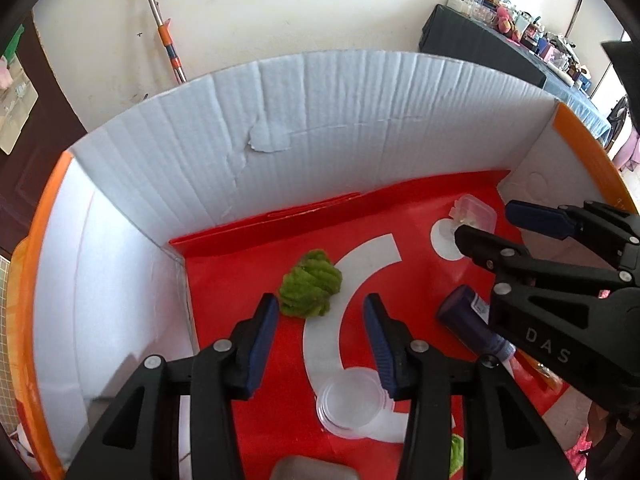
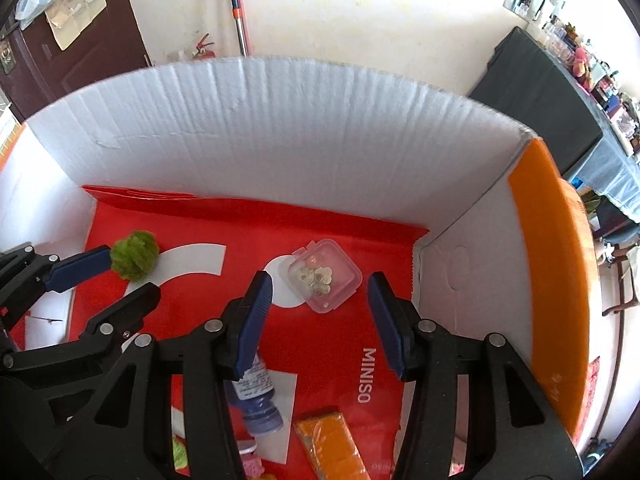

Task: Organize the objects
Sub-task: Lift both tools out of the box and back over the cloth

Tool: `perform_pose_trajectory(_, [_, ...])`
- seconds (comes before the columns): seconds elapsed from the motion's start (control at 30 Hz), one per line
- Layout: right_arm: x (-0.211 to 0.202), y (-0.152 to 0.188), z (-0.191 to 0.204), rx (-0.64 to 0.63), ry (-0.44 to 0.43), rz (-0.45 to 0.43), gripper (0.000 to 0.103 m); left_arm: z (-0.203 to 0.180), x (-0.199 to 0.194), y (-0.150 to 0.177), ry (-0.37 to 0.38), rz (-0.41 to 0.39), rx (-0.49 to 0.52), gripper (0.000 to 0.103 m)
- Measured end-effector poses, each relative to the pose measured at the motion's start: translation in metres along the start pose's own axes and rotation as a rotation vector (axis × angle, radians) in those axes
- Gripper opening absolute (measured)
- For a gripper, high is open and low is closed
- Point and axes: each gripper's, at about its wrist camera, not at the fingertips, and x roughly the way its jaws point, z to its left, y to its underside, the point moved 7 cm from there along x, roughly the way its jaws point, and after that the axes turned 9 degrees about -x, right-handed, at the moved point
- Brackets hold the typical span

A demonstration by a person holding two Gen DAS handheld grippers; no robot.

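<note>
Hovering both hand-held grippers, left (image 1: 320, 340) and right (image 2: 320, 316), part-open and empty; I risk knocking the fuzzy green pom-pom (image 1: 311, 289) or small clear lidded plastic box (image 2: 325, 276) aside.

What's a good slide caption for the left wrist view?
Left gripper open above a green pom-pom and clear round lid inside a red-floored cardboard box.
</note>
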Motion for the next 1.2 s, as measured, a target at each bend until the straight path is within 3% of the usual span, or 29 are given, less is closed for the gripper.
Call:
perform_pose_trajectory(0.3, [-0.045, 0.004, 0.005, 0.012, -0.009, -0.093, 0.050, 0.011, -0.034, 0.018, 0.018, -0.037, -0.037, 0.047])
perform_pose_trajectory(0.47, [-0.070, 0.008, 0.000, 0.004, -0.008, -0.151, 0.057, 0.018, -0.055, 0.026, 0.028, -0.081, -0.062, 0.047])
perform_pose_trajectory(0.53, [-0.076, 0.007, -0.010, 0.002, -0.011, -0.177, 0.058, 0.014, -0.064, 0.033, 0.034, -0.108, -0.081, 0.052])
perform_pose_trajectory(0.57, [-0.082, 0.015, -0.006, 0.001, -0.012, -0.191, 0.058, 0.015, -0.069, 0.034, 0.033, -0.124, -0.089, 0.057])
perform_pose_trajectory(0.73, [-0.104, 0.032, -0.009, -0.022, -0.050, -0.269, 0.062, 0.007, -0.092, 0.049, 0.030, -0.205, -0.107, 0.060])
perform_pose_trajectory(1.07, [-0.150, 0.087, -0.001, -0.035, -0.080, -0.403, 0.074, 0.014, -0.149, 0.095, 0.055, -0.384, -0.162, 0.075])
perform_pose_trajectory(1.2, [-0.157, 0.112, 0.005, -0.043, -0.096, -0.434, 0.082, 0.014, -0.158, 0.118, 0.081, -0.407, -0.183, 0.077])
